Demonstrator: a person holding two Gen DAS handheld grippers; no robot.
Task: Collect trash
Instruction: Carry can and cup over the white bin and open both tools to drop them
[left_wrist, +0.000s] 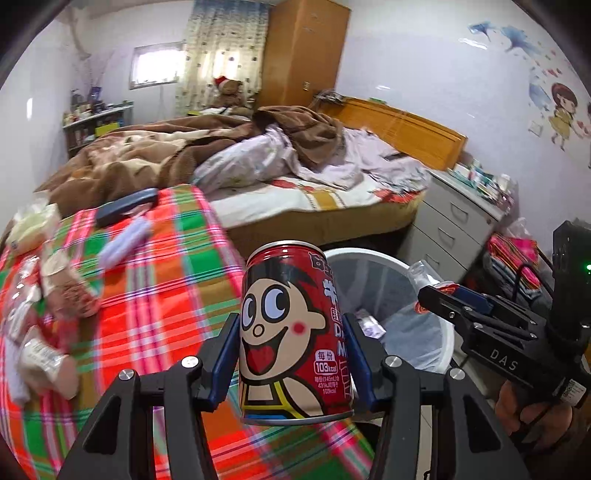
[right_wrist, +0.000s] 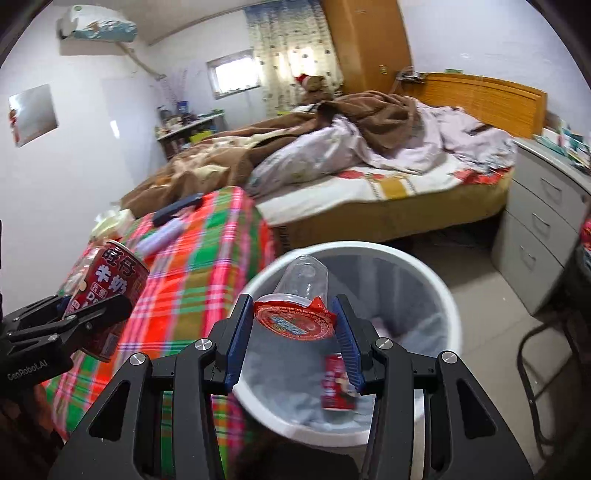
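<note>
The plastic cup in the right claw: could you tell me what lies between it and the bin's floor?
Nothing solid: in the right wrist view the plastic cup hangs over the open white bin, with only air down to a red can lying inside.

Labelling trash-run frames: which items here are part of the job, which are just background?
Job: red can in left gripper; clear cup in right gripper; white bin; wrappers on plaid cloth.

Background: bed, wardrobe, drawers.
</note>
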